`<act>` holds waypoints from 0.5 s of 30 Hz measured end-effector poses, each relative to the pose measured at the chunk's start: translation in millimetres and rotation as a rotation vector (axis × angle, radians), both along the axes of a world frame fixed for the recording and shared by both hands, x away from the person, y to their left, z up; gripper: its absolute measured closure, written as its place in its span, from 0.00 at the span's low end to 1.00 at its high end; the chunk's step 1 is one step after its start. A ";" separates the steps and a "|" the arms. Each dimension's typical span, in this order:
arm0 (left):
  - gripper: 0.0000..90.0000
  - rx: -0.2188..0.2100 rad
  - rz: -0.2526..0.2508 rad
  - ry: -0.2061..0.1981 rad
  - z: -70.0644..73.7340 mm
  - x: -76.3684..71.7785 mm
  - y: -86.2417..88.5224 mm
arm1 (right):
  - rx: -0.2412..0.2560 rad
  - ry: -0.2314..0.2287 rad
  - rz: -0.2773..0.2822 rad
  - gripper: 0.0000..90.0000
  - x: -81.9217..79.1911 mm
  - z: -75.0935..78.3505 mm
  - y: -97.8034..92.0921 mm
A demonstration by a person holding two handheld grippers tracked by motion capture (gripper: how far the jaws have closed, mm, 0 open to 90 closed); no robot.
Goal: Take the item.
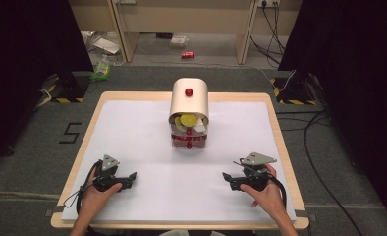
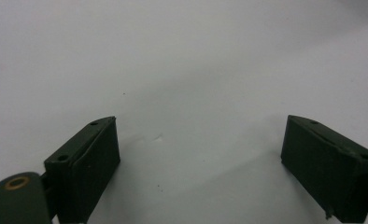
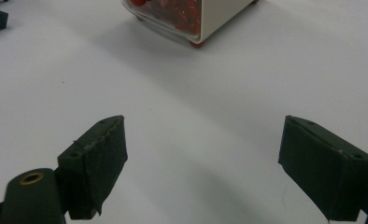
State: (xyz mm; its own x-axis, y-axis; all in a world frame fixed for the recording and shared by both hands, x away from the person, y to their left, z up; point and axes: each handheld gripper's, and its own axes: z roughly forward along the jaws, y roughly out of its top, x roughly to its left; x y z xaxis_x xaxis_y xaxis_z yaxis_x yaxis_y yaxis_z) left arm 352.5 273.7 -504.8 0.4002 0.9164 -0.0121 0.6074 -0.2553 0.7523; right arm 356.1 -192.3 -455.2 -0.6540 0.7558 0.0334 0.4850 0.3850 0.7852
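A cream box with a rounded lid (image 1: 189, 112) stands at the middle back of the white sheet (image 1: 147, 132). It has a red knob (image 1: 188, 92) on top, yellow pieces (image 1: 187, 120) at its open front and a clear drawer of red things (image 1: 188, 141) below. The box's lower corner (image 3: 205, 23) with red contents appears in the right gripper view. My left gripper (image 1: 131, 175) rests near the front left, held by a hand, open with nothing between its jaws (image 2: 198, 158). My right gripper (image 1: 225, 175) rests at the front right, also open and empty (image 3: 203, 163).
The sheet covers a wooden-edged table (image 1: 275, 123). Beyond the table lie a red can (image 1: 187, 54), cables (image 1: 272, 29) and wooden furniture legs (image 1: 244, 34) on the floor. Black curtains flank both sides.
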 end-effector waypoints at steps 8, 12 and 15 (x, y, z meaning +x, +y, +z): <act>0.12 -0.001 0.000 0.001 0.0 0.1 0.1 | 0.001 -0.025 0.034 0.18 4.0 10.0 16.8; 0.12 -0.001 0.000 0.001 0.0 0.1 0.1 | -0.007 -0.041 0.063 0.19 4.3 17.4 29.6; 0.12 -0.001 0.000 0.001 0.0 0.1 0.1 | -0.023 -0.060 0.075 0.19 5.1 22.5 35.5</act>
State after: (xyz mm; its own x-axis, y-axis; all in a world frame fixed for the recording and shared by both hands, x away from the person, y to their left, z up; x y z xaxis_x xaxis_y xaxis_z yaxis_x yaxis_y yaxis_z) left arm 352.6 273.8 -504.8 0.4000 0.9164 -0.0133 0.6081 -0.2545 0.7520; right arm 361.3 -156.8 -432.7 -0.7092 0.7046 -0.0242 0.4064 0.4366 0.8026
